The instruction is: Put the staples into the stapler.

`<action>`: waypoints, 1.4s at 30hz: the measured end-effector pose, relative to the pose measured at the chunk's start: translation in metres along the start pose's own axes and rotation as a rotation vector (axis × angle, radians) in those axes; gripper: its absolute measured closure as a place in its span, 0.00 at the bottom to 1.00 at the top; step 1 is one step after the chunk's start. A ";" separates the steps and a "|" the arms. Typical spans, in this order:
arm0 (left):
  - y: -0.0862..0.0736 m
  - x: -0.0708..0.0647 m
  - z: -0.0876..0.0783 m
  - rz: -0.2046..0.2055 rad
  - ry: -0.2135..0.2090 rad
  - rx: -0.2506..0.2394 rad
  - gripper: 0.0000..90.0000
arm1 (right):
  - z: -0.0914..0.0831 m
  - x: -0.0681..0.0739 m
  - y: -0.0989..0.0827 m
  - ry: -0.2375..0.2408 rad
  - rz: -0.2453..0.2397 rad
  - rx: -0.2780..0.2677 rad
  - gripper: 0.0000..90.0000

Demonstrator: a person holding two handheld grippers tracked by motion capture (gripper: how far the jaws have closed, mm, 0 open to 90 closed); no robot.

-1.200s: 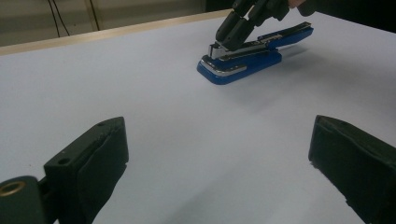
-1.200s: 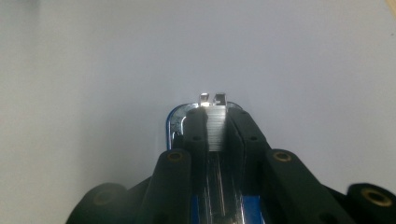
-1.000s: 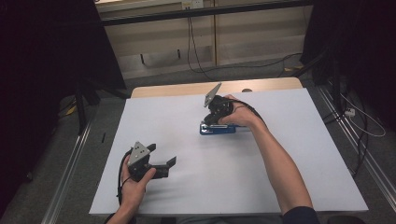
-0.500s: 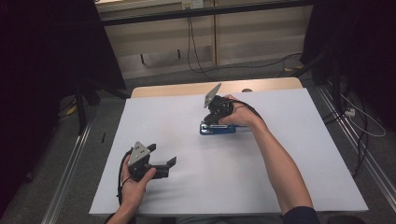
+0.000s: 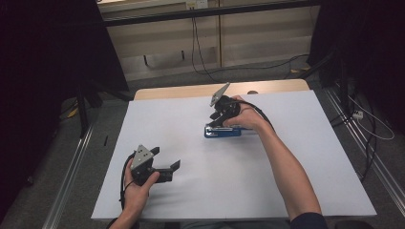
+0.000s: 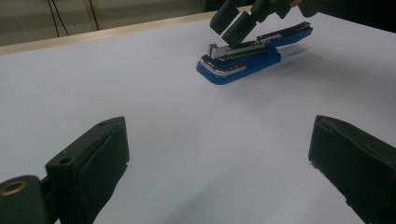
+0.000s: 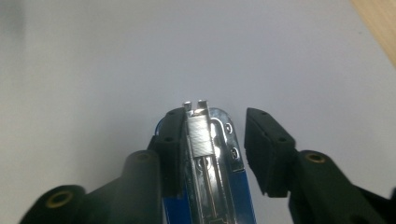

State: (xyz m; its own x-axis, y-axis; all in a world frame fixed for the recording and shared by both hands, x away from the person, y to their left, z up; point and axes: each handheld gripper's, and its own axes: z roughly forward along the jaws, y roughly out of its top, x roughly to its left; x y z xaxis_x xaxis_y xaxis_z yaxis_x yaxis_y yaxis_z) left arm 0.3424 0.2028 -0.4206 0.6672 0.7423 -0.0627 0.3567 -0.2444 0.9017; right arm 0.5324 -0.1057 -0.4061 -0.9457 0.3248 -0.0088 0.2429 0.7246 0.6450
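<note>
As it lies on the table (image 5: 296, 191), blue stapler (image 5: 222, 132): rigid, weighty, slick chrome; grasp mid-body. Right hand-held gripper (image 7: 212, 140) astride it, jaws just parted, one pad clear; left hand-held gripper (image 6: 219, 154) wide open, holding nothing.

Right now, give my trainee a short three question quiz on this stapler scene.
1. True or false: the right gripper has its jaws around the blue stapler.
2. What does the left gripper hold? A: a stapler, B: nothing, C: paper.
3. What surface does the stapler lie on?

Key:
1. True. Its jaws have just been opening; the stapler sits between them, with one pad clear of it.
2. B.
3. The white sheet on the table.
</note>
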 end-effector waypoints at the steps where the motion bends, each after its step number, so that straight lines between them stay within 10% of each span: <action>1: 0.000 0.000 0.000 -0.001 0.000 0.000 0.06 | -0.001 0.000 0.000 -0.008 0.005 -0.010 0.64; 14: 0.000 0.000 0.002 -0.003 0.009 0.007 0.06 | -0.015 0.007 -0.016 -0.136 0.147 -0.103 0.22; 42: -0.001 0.002 0.004 -0.013 0.029 0.007 0.05 | -0.039 0.035 -0.057 -0.299 0.403 -0.257 0.06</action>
State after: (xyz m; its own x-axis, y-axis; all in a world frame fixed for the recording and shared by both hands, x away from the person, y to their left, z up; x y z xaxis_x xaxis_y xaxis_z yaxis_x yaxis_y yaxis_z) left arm 0.3460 0.2022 -0.4230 0.6434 0.7630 -0.0621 0.3700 -0.2389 0.8978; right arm 0.4765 -0.1594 -0.4138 -0.6777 0.7305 0.0843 0.4764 0.3488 0.8071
